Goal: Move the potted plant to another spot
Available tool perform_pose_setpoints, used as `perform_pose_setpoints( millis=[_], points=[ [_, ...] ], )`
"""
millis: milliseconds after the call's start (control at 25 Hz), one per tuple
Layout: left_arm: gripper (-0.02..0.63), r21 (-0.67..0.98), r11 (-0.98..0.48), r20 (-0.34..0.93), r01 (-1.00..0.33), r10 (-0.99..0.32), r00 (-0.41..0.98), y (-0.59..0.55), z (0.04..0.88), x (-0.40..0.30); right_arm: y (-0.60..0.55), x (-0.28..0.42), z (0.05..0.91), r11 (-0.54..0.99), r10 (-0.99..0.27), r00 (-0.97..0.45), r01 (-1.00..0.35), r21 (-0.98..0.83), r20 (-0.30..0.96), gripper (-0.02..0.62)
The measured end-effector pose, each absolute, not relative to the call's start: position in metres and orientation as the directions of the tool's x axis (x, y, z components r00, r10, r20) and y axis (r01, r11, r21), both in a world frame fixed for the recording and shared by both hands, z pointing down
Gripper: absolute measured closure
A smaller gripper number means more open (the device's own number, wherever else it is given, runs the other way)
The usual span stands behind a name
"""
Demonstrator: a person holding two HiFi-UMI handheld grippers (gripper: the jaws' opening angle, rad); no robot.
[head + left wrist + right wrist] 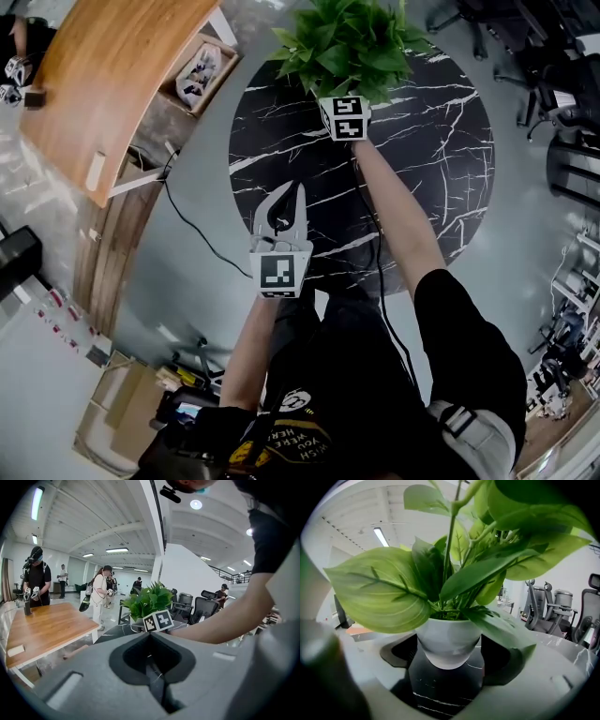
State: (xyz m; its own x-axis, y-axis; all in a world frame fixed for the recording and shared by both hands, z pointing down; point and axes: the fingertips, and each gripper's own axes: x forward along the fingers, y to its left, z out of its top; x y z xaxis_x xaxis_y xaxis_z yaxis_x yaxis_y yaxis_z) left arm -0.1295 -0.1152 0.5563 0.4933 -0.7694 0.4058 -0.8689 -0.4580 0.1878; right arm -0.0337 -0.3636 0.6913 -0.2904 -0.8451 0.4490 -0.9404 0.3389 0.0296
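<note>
Reaching across the round, black marbled surface, the right gripper stands wide open around the white pot of the potted plant, with a dark gap on each side. The plant stands near the surface's far edge. The left gripper hovers nearer the person, jaws together and empty.

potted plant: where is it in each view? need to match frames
Head view: potted plant at top centre, near the far edge of the black marble table.
Left gripper view: small, just above centre, at the table's far side.
Right gripper view: fills the frame; its white pot stands between the open jaws of the right tool, apparently not yet gripped.
Shared landmark: the black marble table, under the plant in all three.
</note>
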Motion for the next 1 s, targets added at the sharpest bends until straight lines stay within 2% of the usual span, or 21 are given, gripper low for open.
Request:
perform_pose_setpoints(
  millis=[520, 1000],
  points=[
    [0.601, 0.186, -0.503, 0.391, -0.844, -0.75, 0.533, -0.114, 0.55, -0.102, -0.342, 0.022, 0.689, 0.266, -0.865, -0.223, -0.963, 0.034, 0.449, 0.169],
    [0.601, 0.187, -0.565, 0.391, -0.803, -0.707, 0.589, -0.098, 0.555, -0.058, -0.304, 0.134, 0.69, 0.1, -0.886, -0.07, -0.994, 0.042, 0.459, 0.172]
  ],
)
